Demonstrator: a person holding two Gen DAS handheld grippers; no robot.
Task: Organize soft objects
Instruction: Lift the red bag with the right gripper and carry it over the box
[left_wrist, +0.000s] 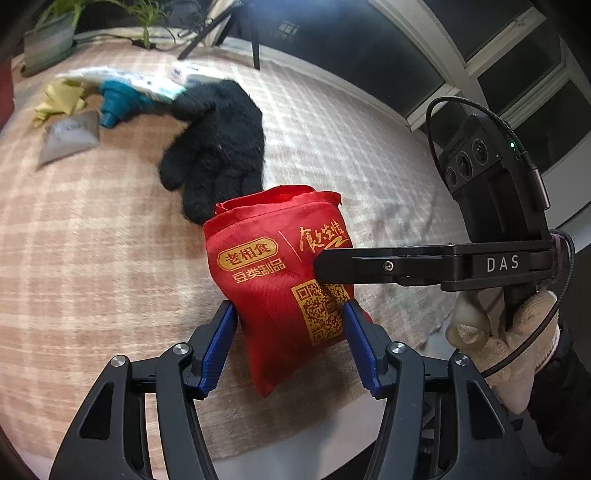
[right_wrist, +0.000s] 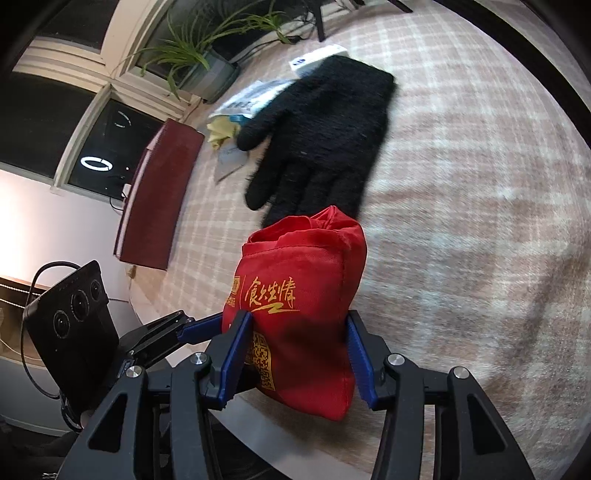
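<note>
Blue-padded fingers (right_wrist: 236, 349) of the right gripper (right_wrist: 297, 354): part open, pressed on both flanks of a stuffed red fabric pouch with gold print (right_wrist: 299, 306). Left gripper (left_wrist: 290, 343): set wider, pads touching the same pouch (left_wrist: 280, 280) at its lower sides. Pouch is held between both, long axis pointing away from the fingers. Beyond its mouth lies a fuzzy black knit glove (left_wrist: 218, 147).
</note>
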